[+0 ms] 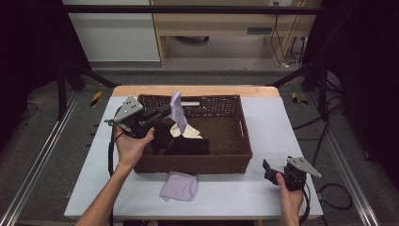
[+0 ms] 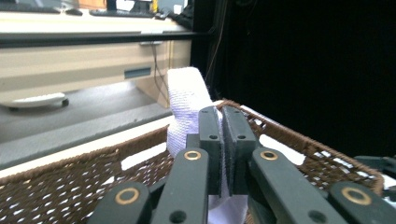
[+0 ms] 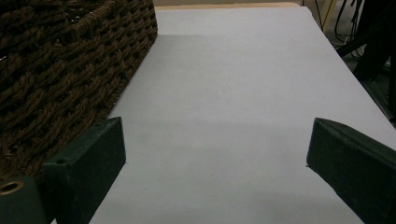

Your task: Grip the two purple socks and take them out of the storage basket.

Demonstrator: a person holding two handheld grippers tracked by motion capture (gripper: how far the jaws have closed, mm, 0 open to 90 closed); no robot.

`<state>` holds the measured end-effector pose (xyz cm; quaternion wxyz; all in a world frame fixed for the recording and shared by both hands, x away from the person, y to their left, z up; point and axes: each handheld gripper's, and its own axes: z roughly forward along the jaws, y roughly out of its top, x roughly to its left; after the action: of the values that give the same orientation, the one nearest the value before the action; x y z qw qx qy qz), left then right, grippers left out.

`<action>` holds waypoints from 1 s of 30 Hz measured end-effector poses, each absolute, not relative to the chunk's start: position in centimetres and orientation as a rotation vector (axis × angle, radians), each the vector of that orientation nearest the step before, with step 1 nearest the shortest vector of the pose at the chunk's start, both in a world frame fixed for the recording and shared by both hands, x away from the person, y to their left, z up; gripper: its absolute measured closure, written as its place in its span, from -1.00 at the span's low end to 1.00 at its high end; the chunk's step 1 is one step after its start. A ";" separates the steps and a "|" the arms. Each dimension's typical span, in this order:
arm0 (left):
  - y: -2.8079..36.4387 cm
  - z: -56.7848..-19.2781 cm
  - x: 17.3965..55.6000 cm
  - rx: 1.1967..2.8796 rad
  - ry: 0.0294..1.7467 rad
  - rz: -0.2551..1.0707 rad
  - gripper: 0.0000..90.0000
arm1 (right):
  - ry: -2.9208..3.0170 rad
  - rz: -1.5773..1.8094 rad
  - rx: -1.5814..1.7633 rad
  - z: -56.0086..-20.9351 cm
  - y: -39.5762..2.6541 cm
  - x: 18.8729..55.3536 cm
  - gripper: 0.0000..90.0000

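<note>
In the high view there is 1 brown basket [image 1: 235, 155] on the table [image 1: 263, 193]. There are 2 light purple cloths: 1 purple cloth [image 1: 176, 109] hangs up in the air over the far left part of the basket, and 1 flat purple cloth [image 1: 179, 186] lies on the table, touching the basket's near wall. Inside the basket lie 1 black cloth [image 1: 181, 143] and 1 cream cloth [image 1: 188, 133]. The left gripper [image 1: 167, 111] is held out level over the basket's left side, and its jaws pinch the hanging cloth. The left hand [image 1: 131, 146] grips it from below, with the forearm coming up from the near edge. The right gripper [image 1: 266, 165] sits low at the near right, beside the basket.

The left gripper view shows up close what the high view cannot: the 2 black jaws pressed tight together on the purple cloth [image 2: 187, 100], which sticks up above them.

The right gripper view shows its 2 jaws spread wide apart with nothing between them, just bare table [image 3: 224, 93], and the basket wall [image 3: 65, 60] on the left.
</note>
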<state>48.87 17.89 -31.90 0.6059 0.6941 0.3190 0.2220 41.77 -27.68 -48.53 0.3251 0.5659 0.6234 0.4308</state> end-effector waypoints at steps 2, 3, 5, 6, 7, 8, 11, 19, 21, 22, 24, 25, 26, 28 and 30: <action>17.8 -31.5 48.3 1.602 0.719 0.506 0.92 | 1.632 1.130 1.483 -48.5 -27.7 41.8 -0.89; 17.8 -31.4 48.0 1.600 0.707 0.505 0.92 | 1.633 1.129 1.484 -48.5 -27.7 41.8 -0.89; 17.7 -31.2 47.7 1.597 0.696 0.503 0.92 | 1.631 1.130 1.484 -48.5 -27.7 41.8 -0.89; 17.7 -30.8 47.0 1.589 0.673 0.496 0.92 | 1.632 1.130 1.486 -48.5 -27.7 41.8 -0.89; 17.7 -30.8 47.0 1.589 0.673 0.496 0.92 | 1.632 1.130 1.487 -48.5 -27.7 41.8 -0.89; 17.6 -30.5 46.3 1.589 0.654 0.486 0.92 | 1.631 1.130 1.487 -48.5 -27.7 41.8 -0.89; 17.5 -30.2 45.7 1.588 0.635 0.483 0.92 | 1.629 1.130 1.485 -48.5 -27.7 41.8 -0.89; 17.3 -29.1 43.2 1.597 0.569 0.484 0.92 | 1.627 1.133 1.485 -48.5 -27.7 41.8 -0.89; 17.4 -28.8 42.7 1.600 0.557 0.489 0.92 | 1.628 1.133 1.485 -48.5 -27.7 41.8 -0.89; 17.5 -28.6 42.2 1.595 0.548 0.480 0.92 | 1.629 1.132 1.487 -48.5 -27.7 41.8 -0.89; 17.7 -28.3 41.5 1.585 0.535 0.479 0.92 | 1.628 1.132 1.488 -48.5 -27.7 41.8 -0.89; 17.7 -28.3 41.5 1.585 0.535 0.479 0.92 | 1.629 1.131 1.488 -48.5 -27.7 41.8 -0.89; 17.8 -28.1 40.9 1.577 0.521 0.481 0.92 | 1.630 1.131 1.488 -48.5 -27.7 41.8 -0.89; 17.9 -28.0 40.4 1.569 0.513 0.476 0.92 | 1.627 1.134 1.486 -48.5 -27.7 41.8 -0.89; 18.0 -28.0 40.0 1.569 0.506 0.473 0.92 | 1.627 1.133 1.485 -48.5 -27.7 41.8 -0.89</action>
<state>40.01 18.00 -27.99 0.6544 0.6918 0.2229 0.2084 41.76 -27.70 -48.54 0.3263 0.5666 0.6209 0.4324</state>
